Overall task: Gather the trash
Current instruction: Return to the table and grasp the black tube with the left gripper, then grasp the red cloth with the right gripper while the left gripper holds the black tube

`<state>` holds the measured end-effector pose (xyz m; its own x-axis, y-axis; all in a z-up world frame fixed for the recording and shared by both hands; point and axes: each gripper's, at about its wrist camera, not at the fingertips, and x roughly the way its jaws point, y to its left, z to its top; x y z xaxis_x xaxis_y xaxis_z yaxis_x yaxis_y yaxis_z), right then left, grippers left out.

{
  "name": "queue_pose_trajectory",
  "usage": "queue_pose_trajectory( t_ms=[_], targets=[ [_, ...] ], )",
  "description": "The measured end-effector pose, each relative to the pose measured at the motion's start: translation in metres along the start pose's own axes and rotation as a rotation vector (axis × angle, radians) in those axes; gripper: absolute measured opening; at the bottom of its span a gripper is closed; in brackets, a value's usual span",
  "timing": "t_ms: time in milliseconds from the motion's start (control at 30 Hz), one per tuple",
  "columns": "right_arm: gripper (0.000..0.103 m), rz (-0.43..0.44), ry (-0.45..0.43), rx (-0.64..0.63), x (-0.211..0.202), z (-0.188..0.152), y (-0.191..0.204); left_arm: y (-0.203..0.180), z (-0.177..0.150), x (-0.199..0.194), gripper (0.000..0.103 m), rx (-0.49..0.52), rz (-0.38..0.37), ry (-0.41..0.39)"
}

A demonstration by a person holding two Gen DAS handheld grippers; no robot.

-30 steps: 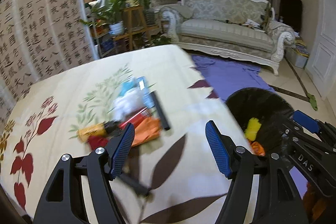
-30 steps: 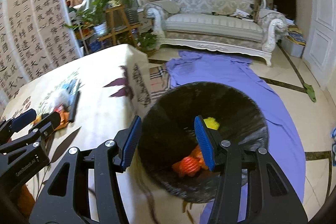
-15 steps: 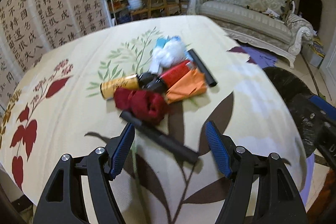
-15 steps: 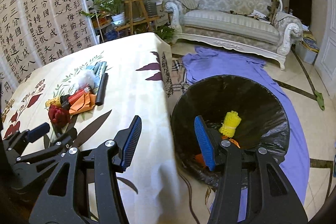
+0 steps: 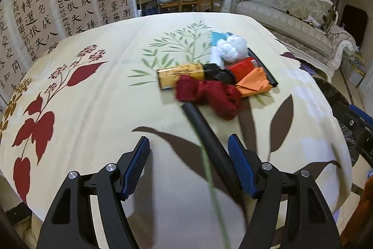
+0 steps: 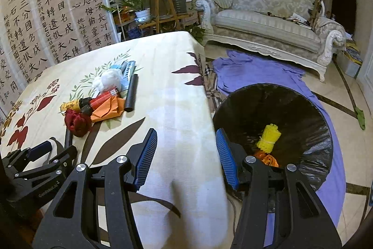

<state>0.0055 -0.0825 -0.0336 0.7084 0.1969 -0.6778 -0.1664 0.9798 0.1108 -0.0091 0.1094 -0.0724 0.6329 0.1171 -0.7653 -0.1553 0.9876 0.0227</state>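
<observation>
A trash pile lies on the floral tablecloth (image 5: 93,97): a black tube (image 5: 205,132), a dark red cloth wad (image 5: 209,95), a yellow can (image 5: 179,75), an orange wrapper (image 5: 254,83), a red tube (image 5: 243,65), a white wad (image 5: 233,47) and a second black tube (image 5: 263,67). My left gripper (image 5: 188,162) is open and empty, with the near black tube's end between its fingers. My right gripper (image 6: 184,155) is open and empty over the table edge beside the black-lined bin (image 6: 291,113), which holds a yellow bundle (image 6: 269,138) and orange trash (image 6: 268,159).
A purple cloth (image 6: 256,69) covers the floor by the bin. A pale sofa (image 6: 268,27) stands behind, with plants on wooden stands (image 6: 160,11) and a calligraphy screen (image 6: 46,15) to the left. The left gripper shows in the right wrist view (image 6: 35,162).
My left gripper has swung from the bin back over the table and closed in on the near black tube. My right gripper has drawn back from above the bin to the table edge.
</observation>
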Motion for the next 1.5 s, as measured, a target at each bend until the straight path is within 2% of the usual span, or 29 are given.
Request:
queue_pose_trajectory(
  t_ms=[167,267,367,500,533,667,833,1233,1500],
  targets=[
    [0.051,0.008,0.009,-0.007,0.005,0.001,0.006,0.005,0.001,-0.001,0.061,0.001,0.0,-0.01],
    [0.051,0.012,0.012,-0.018,0.007,0.001,0.011,0.003,0.003,0.0,0.052,0.012,-0.006,-0.018],
    [0.051,0.02,0.014,-0.027,0.008,0.002,0.017,0.001,0.004,0.001,0.041,0.029,-0.016,-0.029],
    [0.051,0.03,0.017,-0.042,0.011,0.004,0.024,0.001,0.004,0.001,0.015,0.055,-0.021,-0.043],
    [0.051,0.033,0.018,-0.047,0.011,0.005,0.027,0.003,0.003,0.001,0.013,0.058,-0.029,-0.047],
    [0.051,0.046,0.019,-0.07,0.012,0.007,0.039,0.01,0.001,-0.002,0.013,0.042,-0.055,-0.044],
    [0.051,0.071,0.016,-0.109,0.011,0.01,0.058,0.029,-0.001,-0.005,0.013,0.014,-0.043,-0.042],
    [0.051,0.161,0.032,-0.209,0.018,0.014,0.114,0.109,0.008,0.001,0.013,-0.1,0.096,-0.041],
    [0.051,0.211,0.065,-0.257,0.033,0.017,0.143,0.135,0.008,0.006,0.013,-0.142,0.123,-0.043]
  ],
)
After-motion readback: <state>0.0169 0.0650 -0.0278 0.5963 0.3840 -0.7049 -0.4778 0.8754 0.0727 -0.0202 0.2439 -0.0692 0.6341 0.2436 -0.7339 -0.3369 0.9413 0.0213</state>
